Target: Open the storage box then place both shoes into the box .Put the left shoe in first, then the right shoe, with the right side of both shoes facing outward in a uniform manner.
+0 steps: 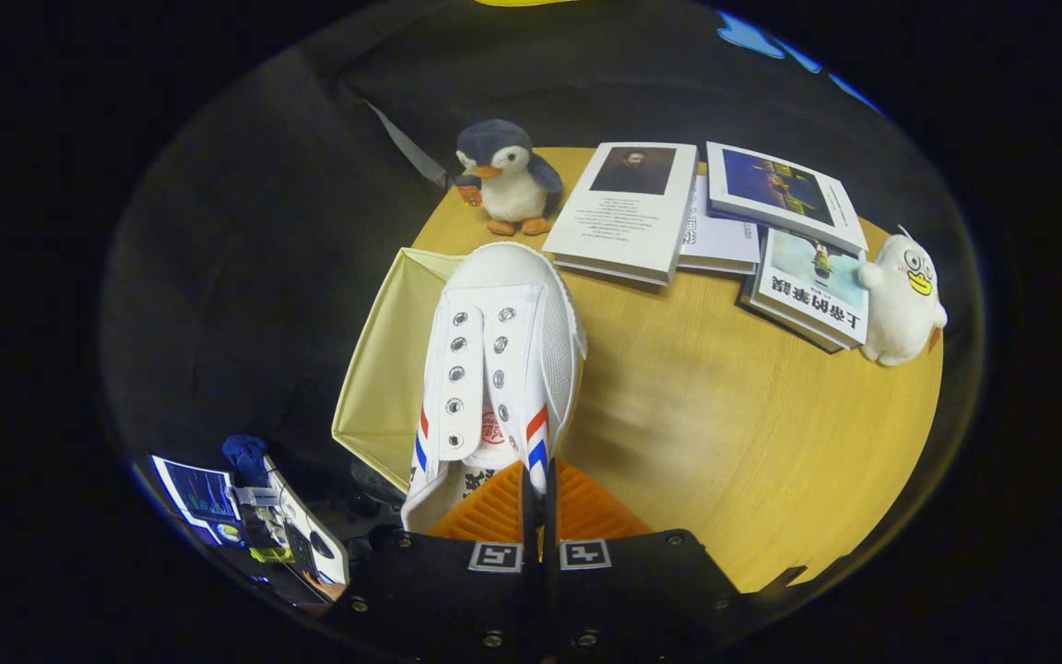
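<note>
A white canvas shoe (494,360) with metal eyelets and red and blue stripes hangs in the air, toe pointing away from me. My gripper (537,503) is shut on the shoe's right side wall near the heel opening, its fingers pinching the canvas between them. Under and to the left of the shoe lies the pale yellow fabric storage box (383,369) at the table's left edge, its opening partly hidden by the shoe.
On the round wooden table (725,415) beyond the shoe stand a plush penguin (505,175), several books (628,207), and a white plush duck (902,300) at the right. A desk with a screen (204,493) sits low at the left, off the table.
</note>
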`<state>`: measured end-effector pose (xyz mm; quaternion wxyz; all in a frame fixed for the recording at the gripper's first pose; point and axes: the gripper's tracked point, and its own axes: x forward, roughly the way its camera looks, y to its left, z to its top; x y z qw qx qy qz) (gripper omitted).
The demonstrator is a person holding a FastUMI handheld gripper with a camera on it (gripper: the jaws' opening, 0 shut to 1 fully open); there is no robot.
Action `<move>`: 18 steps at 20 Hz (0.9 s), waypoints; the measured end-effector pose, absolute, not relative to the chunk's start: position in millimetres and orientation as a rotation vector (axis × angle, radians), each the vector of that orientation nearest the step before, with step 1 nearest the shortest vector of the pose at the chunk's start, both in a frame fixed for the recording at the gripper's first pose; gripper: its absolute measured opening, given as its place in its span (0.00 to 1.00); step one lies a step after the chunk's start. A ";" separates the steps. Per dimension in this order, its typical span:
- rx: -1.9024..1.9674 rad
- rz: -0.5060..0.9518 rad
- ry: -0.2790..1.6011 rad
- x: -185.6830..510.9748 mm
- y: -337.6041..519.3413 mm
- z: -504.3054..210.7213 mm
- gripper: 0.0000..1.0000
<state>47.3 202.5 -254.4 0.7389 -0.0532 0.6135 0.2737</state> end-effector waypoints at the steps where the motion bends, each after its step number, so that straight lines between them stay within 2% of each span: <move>1: -0.123 0.608 1.349 47.0 209.9 -255.0 0.01; 18: -0.260 0.661 1.406 46.2 305.8 -295.8 0.01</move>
